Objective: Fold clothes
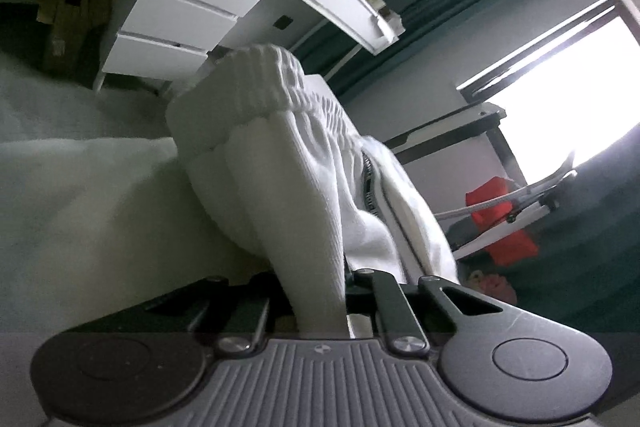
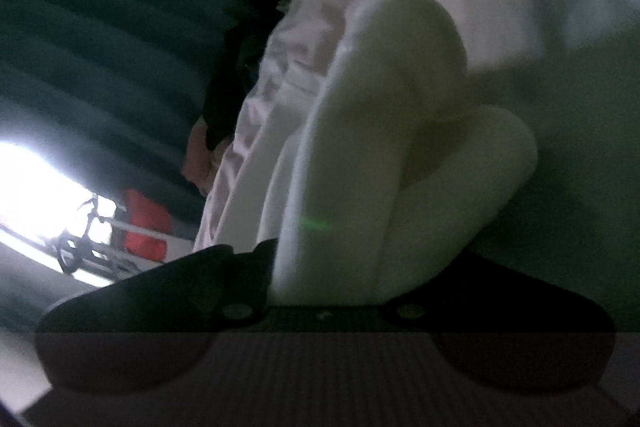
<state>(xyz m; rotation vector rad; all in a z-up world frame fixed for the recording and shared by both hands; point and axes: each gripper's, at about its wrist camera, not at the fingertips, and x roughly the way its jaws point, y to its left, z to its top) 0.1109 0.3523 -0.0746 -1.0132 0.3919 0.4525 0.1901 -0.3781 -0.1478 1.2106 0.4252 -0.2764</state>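
The white knitted garment with ribbed hem and zip (image 1: 320,155) hangs straight ahead of both grippers, lifted above the pale bed sheet (image 1: 80,195). The left gripper (image 1: 324,311) pinches a fold of it; its long axis runs away from the fingers. The right gripper (image 2: 332,291) also pinches thick folds.

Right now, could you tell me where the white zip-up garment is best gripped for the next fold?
Probably the ribbed hem band, taken from its open end on the drawer side: it is thick, stands proud and is free. The left hand-held gripper already pinches the knit fabric lower down.
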